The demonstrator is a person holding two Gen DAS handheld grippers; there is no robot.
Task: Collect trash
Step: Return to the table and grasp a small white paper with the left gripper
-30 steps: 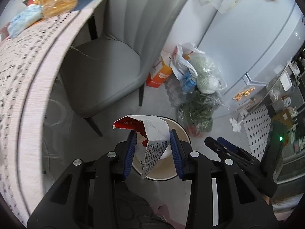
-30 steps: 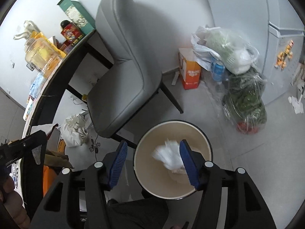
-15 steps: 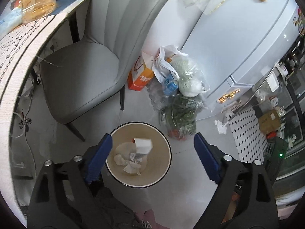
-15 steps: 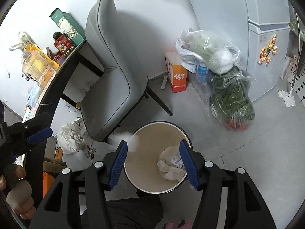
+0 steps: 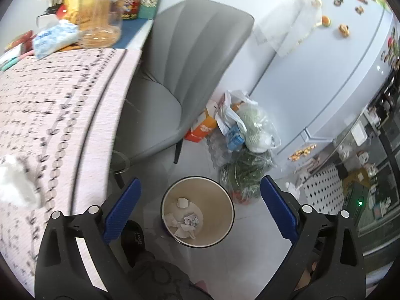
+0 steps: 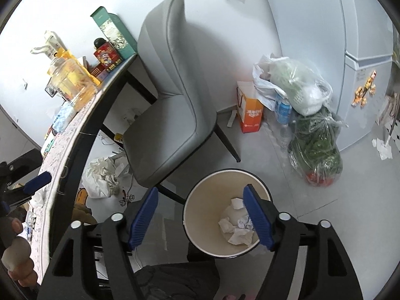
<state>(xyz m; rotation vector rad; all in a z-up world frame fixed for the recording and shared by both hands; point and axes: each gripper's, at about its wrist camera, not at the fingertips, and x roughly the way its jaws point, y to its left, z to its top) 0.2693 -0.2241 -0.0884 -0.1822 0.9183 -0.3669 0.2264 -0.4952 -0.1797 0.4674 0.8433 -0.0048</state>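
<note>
Inside round bin (image 5: pixel 226 200): crumpled paper (image 5: pixel 183 221)

the bin (image 5: pixel 226 200) mouth lies open from above, hemmed by the desk (image 5: pixel 50 125) edge and grey chair (image 5: pixel 180 80) on one side, stacked bags (image 5: pixel 250 150) on the other.

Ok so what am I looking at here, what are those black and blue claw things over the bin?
They are hand-held grabbers, one in each of a person's hands, each with a camera looking along its fingers. One picture is from the left claw, the other from the right claw. Both are open and hold nothing. Below them a round bin on the floor holds crumpled paper. Nearby are a grey chair and a patterned table where a white wad lies.
</note>
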